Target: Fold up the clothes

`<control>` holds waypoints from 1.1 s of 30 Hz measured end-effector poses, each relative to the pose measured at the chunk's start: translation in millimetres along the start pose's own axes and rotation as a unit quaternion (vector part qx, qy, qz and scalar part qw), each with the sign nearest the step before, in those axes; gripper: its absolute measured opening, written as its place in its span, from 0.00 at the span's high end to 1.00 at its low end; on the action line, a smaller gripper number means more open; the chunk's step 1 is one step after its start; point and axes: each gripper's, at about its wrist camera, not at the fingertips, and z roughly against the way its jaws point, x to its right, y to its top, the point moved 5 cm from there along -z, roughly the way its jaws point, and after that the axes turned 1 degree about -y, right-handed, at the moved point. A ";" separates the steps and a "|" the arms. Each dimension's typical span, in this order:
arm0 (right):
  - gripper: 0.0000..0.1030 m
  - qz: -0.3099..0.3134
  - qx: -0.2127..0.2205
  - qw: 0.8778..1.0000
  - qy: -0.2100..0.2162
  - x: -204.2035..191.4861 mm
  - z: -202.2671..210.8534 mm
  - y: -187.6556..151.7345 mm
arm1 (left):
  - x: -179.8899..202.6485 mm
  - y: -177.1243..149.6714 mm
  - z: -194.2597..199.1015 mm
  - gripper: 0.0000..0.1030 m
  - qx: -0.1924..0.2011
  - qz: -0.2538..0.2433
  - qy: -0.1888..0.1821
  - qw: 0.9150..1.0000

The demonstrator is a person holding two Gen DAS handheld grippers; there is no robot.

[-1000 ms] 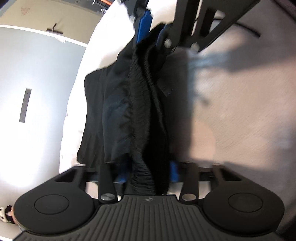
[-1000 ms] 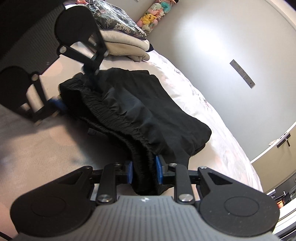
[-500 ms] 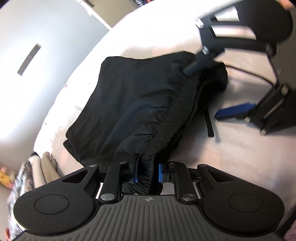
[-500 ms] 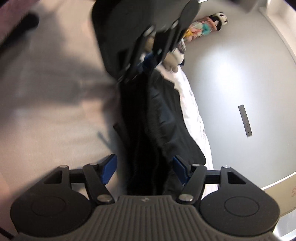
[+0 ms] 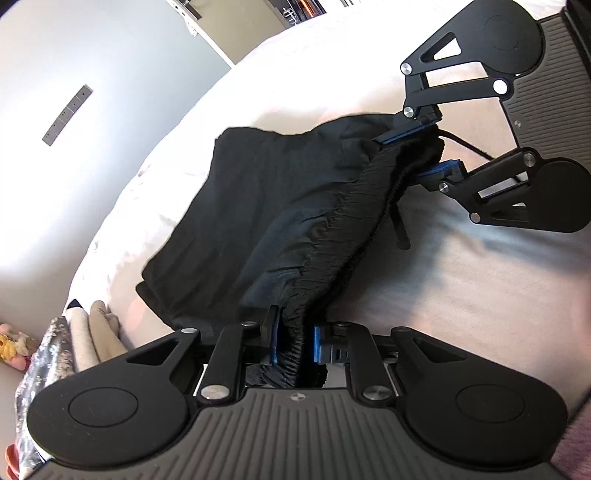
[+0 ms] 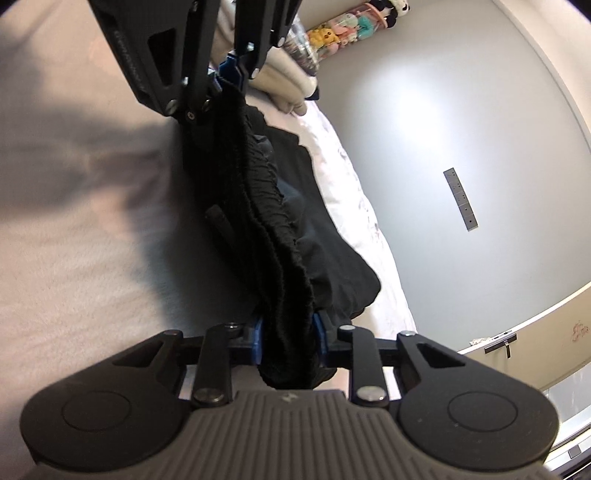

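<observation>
Black shorts (image 5: 280,206) with a ribbed elastic waistband lie on a pale bed (image 5: 461,302). My left gripper (image 5: 293,341) is shut on one end of the waistband. My right gripper (image 6: 288,341) is shut on the other end; it shows in the left wrist view (image 5: 424,147) at the upper right. The waistband (image 6: 266,206) stretches between the two grippers, and the legs of the shorts spread over the bed toward the wall. A drawstring (image 5: 400,225) hangs from the waistband. The left gripper shows in the right wrist view (image 6: 229,74) at the top.
A stack of folded clothes (image 5: 85,332) lies on the bed by the wall, also seen in the right wrist view (image 6: 284,85). Plush toys (image 6: 332,33) sit beyond it. A grey wall (image 6: 461,129) runs along the bed's far side.
My right gripper was open around the waistband half a second ago and has closed on it. My left gripper has kept its hold. The waistband is now drawn out between both.
</observation>
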 end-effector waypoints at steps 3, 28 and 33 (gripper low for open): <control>0.73 -0.008 0.002 1.000 0.011 16.9 22.1 3.9 | 0.5 7.0 23.2 0.87 0.000 -0.015 0.001 1.000; 0.73 -0.128 -0.010 0.971 0.204 114.2 138.0 5.1 | 19.6 34.0 118.2 0.86 -0.003 -0.036 -0.078 0.996; 0.73 -0.136 -0.026 0.960 0.242 131.1 96.5 11.0 | -11.8 40.6 89.0 0.86 -0.006 -0.003 -0.091 0.996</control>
